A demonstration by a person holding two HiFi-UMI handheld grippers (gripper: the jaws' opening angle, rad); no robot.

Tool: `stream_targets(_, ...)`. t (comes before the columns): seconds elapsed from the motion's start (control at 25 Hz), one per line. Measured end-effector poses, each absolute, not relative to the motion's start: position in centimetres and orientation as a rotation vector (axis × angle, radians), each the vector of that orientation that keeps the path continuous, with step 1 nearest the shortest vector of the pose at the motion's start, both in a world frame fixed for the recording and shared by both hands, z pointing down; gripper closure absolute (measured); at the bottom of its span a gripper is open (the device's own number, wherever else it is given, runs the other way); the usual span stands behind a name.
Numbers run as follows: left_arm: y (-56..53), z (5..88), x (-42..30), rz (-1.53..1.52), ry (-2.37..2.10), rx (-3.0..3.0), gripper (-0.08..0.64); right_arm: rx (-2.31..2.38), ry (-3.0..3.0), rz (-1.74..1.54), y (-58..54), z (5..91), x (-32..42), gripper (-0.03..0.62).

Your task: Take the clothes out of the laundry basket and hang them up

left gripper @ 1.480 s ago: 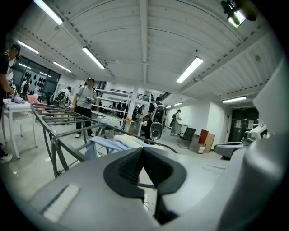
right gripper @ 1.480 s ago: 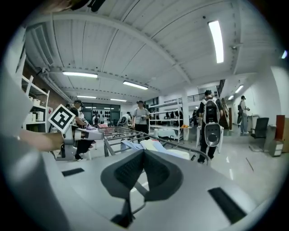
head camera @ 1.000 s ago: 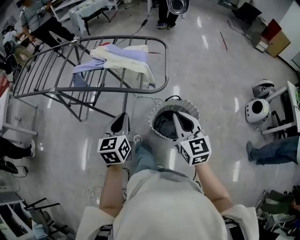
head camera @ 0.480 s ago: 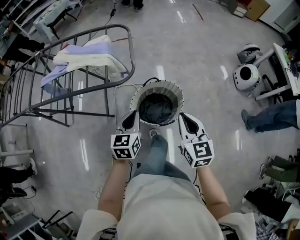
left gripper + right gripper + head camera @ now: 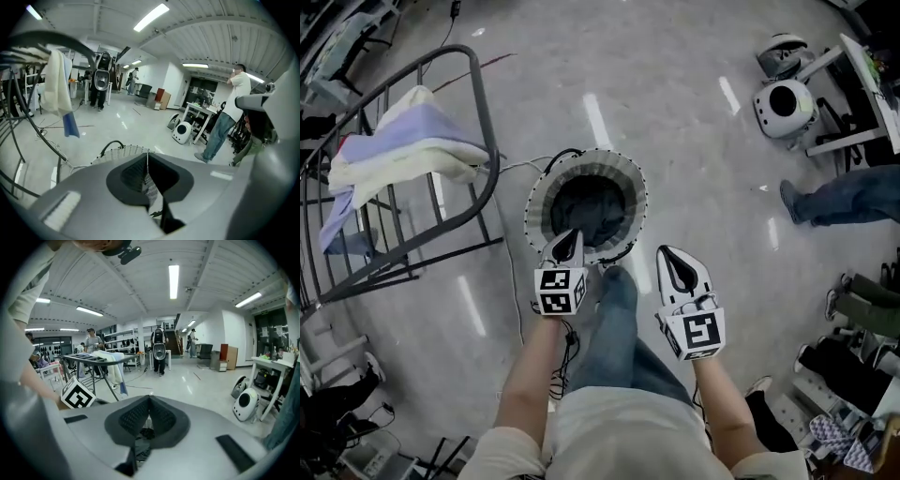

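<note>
left gripper (image 5: 565, 244): jaws closed, empty, at laundry basket (image 5: 635, 191) rim | right gripper (image 5: 673, 259): jaws closed, empty, beside it | risk: shut jaws may push clothes (image 5: 591, 211) down or tip basket

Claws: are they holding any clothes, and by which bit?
Nothing is held: left claw and right claw are shut and empty by the round white laundry basket.

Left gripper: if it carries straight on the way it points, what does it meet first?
Probably the near rim of the laundry basket, just beyond the tips of the shut left gripper; or the dark clothes inside if it clears that rim. Depth is unclear.
</note>
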State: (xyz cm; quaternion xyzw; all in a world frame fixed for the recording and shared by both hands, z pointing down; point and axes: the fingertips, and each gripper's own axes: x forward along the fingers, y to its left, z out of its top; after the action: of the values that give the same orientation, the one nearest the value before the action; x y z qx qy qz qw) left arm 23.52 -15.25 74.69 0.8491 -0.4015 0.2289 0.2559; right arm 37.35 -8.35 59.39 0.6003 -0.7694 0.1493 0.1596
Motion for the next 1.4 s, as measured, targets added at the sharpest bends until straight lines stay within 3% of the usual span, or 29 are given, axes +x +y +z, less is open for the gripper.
stream_targets(0.32,-16.9,89.2,27.3,0.844,-0.912,2.242,0.534,1.713,-2.141,0.509,-12.0,68.7,39.9,0.591)
stream_targets(0.4,-16.9,92.5,28.1,0.903,-0.851,2.237,0.461,1.7,-2.128,0.545,-12.6,70.8,40.1,0.591)
stream_targets(0.56,-16.4,99.2,29.6,1.017,-0.696,2.237,0.399,1.676,-2.14,0.571,-12.9,75.3,40.4,0.591)
stream_targets(0.88,-15.1,110.8,31.8,1.261,-0.458,2.196,0.317,1.699,-2.122,0.661,-12.6,81.7,41.5,0.591)
stream_targets(1.4,-13.4,121.4,31.9,1.472,-0.347,2.105,0.362,1.749,-2.078,0.783,-11.4,87.7,43.0,0.591)
